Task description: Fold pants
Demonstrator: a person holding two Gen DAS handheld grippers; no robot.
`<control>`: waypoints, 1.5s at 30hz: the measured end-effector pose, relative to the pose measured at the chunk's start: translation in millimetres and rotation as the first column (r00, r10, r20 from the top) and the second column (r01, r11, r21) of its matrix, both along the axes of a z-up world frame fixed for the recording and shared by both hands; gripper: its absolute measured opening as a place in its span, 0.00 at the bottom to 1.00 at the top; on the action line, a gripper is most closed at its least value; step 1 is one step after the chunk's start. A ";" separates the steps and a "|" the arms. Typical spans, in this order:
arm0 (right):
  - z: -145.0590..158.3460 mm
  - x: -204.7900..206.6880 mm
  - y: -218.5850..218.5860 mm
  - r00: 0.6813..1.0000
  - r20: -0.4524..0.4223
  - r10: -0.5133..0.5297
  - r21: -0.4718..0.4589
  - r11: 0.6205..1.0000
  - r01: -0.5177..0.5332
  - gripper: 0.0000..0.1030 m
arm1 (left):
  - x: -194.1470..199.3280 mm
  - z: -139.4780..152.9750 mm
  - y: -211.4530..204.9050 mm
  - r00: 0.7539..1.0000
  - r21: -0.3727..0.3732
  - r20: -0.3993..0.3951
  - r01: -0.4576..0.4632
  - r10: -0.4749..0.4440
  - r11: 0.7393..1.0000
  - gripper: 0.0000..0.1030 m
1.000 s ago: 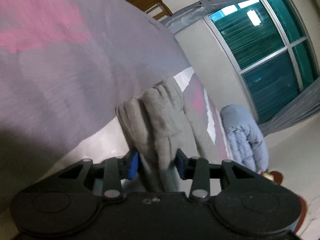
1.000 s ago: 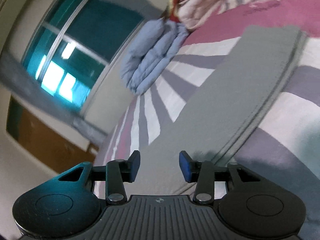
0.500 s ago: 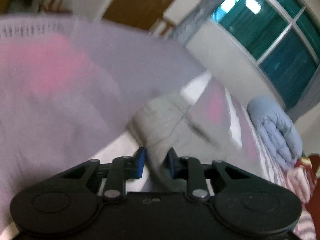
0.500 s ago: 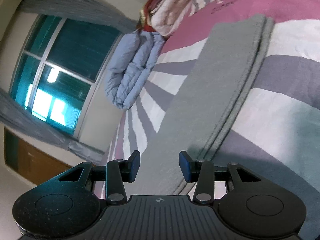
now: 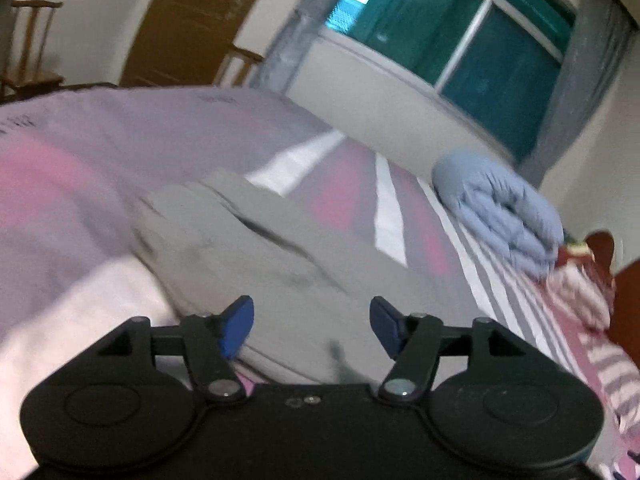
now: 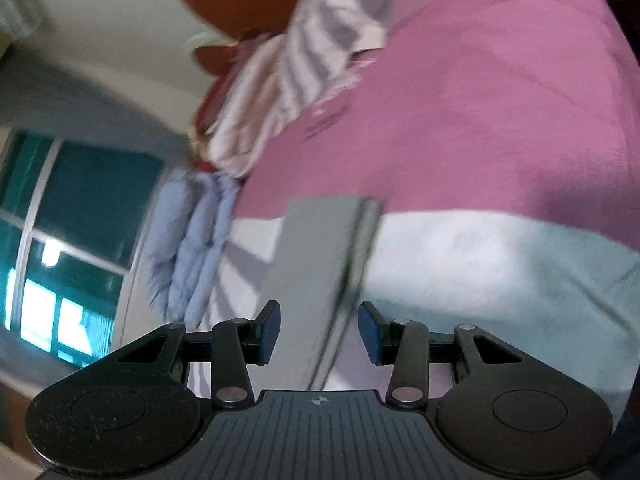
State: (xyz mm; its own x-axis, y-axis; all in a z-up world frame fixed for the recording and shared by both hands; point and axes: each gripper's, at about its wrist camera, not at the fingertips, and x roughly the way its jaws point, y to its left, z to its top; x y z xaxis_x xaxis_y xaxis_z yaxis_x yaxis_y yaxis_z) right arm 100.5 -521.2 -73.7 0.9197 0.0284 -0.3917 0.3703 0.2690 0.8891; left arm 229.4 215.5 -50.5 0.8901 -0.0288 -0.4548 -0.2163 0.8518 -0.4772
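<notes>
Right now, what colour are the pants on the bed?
Plain grey pants, clearest in the right wrist view.

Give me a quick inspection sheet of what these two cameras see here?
Surface: bed with a pink, white and grey striped cover.
Job's things: grey pants lying on the bed, leg end flat.
Clutter: folded blue quilt, striped bedding.
Grippers: left hand-held gripper opening, pads clear of the pants; right hand-held gripper open over the leg, holding nothing.
Cables: nothing seen.
Surroundings: window, grey curtains, wooden door, chair.
</notes>
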 end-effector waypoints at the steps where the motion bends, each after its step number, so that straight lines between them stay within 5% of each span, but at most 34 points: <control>1: -4.8 4.0 -3.9 1.000 -0.010 -0.002 0.021 1.000 0.002 0.43 | 5.5 -3.7 -8.6 1.000 0.001 -0.012 0.008 -0.008 1.000 0.55; 4: -8.0 16.2 -11.2 1.000 -0.010 0.002 0.017 1.000 -0.002 0.43 | 16.5 -20.1 -21.0 0.999 0.028 -0.051 0.002 0.000 1.000 0.57; 10: 3.6 55.5 -16.2 0.992 -0.096 0.083 -0.074 0.993 -0.090 0.43 | 16.9 -28.7 -46.5 0.998 0.201 -0.064 0.018 -0.005 0.979 0.66; 11: 8.0 61.5 -15.2 0.988 -0.104 0.117 -0.103 0.986 -0.127 0.41 | 18.1 -27.7 -50.8 0.997 0.225 -0.073 0.025 -0.008 0.974 0.67; 13: 21.1 66.4 -12.7 0.982 -0.086 0.170 -0.174 0.968 -0.183 0.09 | 19.1 -28.0 -56.9 0.996 0.269 -0.086 0.036 -0.013 0.963 0.70; 17: 61.5 37.2 -4.3 0.972 0.080 0.221 -0.383 0.907 -0.175 0.08 | 16.9 -28.9 -58.8 0.997 0.272 -0.075 0.034 -0.014 0.962 0.70; 19: 52.7 28.3 -1.1 0.973 0.054 0.223 -0.442 0.879 -0.177 0.09 | 16.1 -29.5 -57.1 0.997 0.268 -0.073 0.035 -0.016 0.963 0.70; 22: -9.6 35.7 -15.3 0.973 -0.103 0.207 -0.293 0.929 -0.228 0.09 | 17.2 -29.1 -58.0 0.997 0.278 -0.079 0.035 -0.014 0.960 0.71; 24: -18.2 26.7 -20.8 0.981 -0.024 0.193 -0.229 0.954 -0.194 0.10 | 16.8 -27.9 -57.1 0.997 0.281 -0.080 0.037 -0.015 0.959 0.71; 28: -15.9 20.6 -22.6 0.988 0.007 0.155 -0.164 0.975 -0.152 0.25 | 18.0 -28.4 -56.7 0.997 0.277 -0.076 0.035 -0.015 0.960 0.71; 31: -21.4 24.3 -30.2 0.994 0.005 0.113 -0.088 0.990 -0.112 0.27 | 17.3 -28.4 -58.4 0.997 0.288 -0.075 0.035 -0.014 0.957 0.71; 37: -7.0 44.9 -33.6 0.991 -0.068 0.114 -0.149 0.981 -0.123 0.27 | 16.9 -28.4 -59.6 0.997 0.291 -0.073 0.036 -0.015 0.956 0.71; 45: -4.9 37.0 -33.3 0.992 -0.076 0.104 -0.121 0.986 -0.112 0.27 | 16.5 -28.6 -59.1 0.998 0.290 -0.062 0.035 -0.018 0.956 0.71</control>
